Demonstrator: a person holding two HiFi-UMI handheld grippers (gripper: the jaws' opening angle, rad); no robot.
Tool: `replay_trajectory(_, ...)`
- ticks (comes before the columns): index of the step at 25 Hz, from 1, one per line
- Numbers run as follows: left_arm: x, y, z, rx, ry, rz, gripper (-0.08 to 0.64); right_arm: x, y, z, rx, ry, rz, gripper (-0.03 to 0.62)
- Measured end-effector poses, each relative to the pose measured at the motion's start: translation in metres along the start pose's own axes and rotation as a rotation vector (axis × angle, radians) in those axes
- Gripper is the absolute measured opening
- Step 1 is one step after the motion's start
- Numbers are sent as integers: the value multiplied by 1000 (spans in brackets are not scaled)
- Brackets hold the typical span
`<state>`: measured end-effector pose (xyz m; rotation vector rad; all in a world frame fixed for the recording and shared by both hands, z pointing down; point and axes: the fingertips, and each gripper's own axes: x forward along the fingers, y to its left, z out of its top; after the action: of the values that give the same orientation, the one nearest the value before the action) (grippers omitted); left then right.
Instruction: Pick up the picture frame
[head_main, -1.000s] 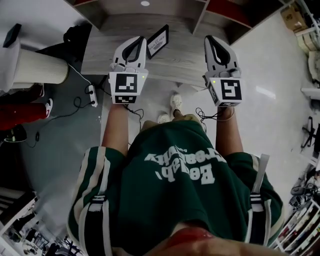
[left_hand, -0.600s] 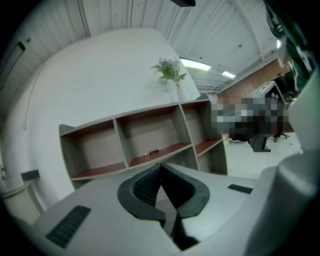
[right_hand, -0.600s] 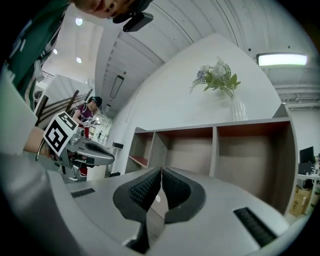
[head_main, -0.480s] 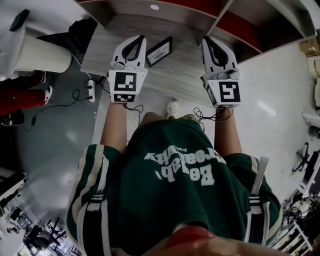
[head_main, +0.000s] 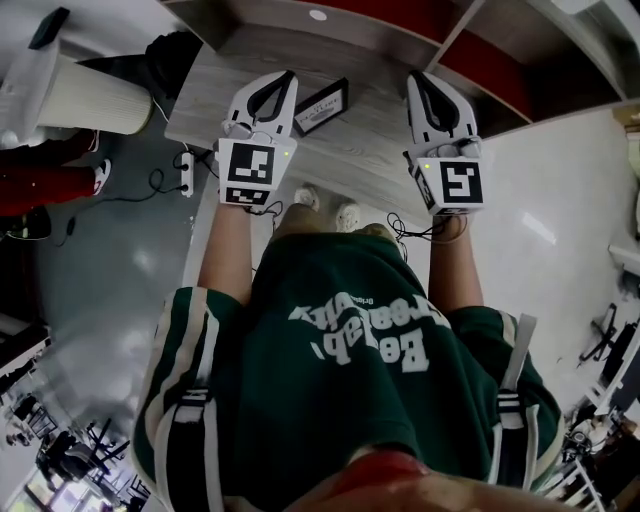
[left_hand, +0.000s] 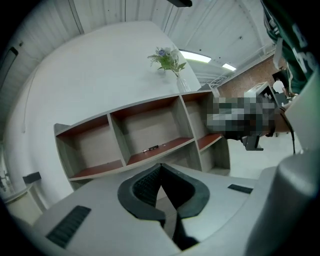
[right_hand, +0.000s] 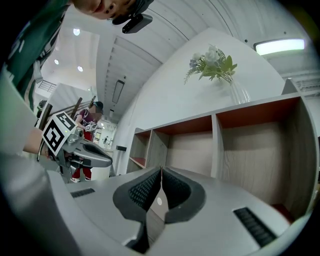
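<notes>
Right now, your left claw (left_hand: 161, 166) has its dark ribbed pads pressed together at the tips, with nothing between them. Your right claw (right_hand: 161, 171) is the same: pads meeting at the tip, empty.

The small black-edged rectangular picture frame (head_main: 322, 106) sits on the grey wood-grain tabletop (head_main: 370, 150). It is just beside the left claw's tip on the inner side, between your two claws and nearer the left one. In the head view neither claw touches it.

Ahead of both claws is a grey wooden shelf unit with red-brown compartment floors (left_hand: 150, 130). On its top, above the claws' line, stands a clear glass vase of green sprigs with pale flowers (right_hand: 215, 67).

Past the left claw's outer side, down on the floor, are a white power strip (head_main: 185, 180) on a black cable and a pale ribbed cylinder (head_main: 85, 105).
</notes>
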<state>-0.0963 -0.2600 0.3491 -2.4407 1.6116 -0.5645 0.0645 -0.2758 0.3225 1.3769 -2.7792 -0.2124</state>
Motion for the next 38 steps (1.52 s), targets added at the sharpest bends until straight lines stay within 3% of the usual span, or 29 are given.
replay_trajectory(5, 7, -1, -14, -49, 90, -92, 17, 6, 0, -7, 7, 13, 0, 34)
replay_trajectory(12, 28, -17, -44, -31, 239, -240, 18, 15, -1, -25, 22, 86, 2, 34)
replay_trajectory(15, 35, -24, -55, -39, 302, -306, 20, 19, -3, -22, 28, 47, 4, 34)
replay_trajectory(20, 41, -35, -73, -23, 406, -389, 77, 15, -6, -31, 42, 66, -2, 34)
replay_trajectory(26, 47, -56, -98, -25, 561, -575, 163, 16, -10, -38, 54, 98, -22, 34)
replay_trajectory(32, 61, -63, -121, 26, 688, -672, 164, 21, -17, -33, 40, 27, -35, 34)
replay_trajectory(38, 69, -73, -148, 81, 793, -733, 164, 18, -26, -42, 63, 45, -68, 34)
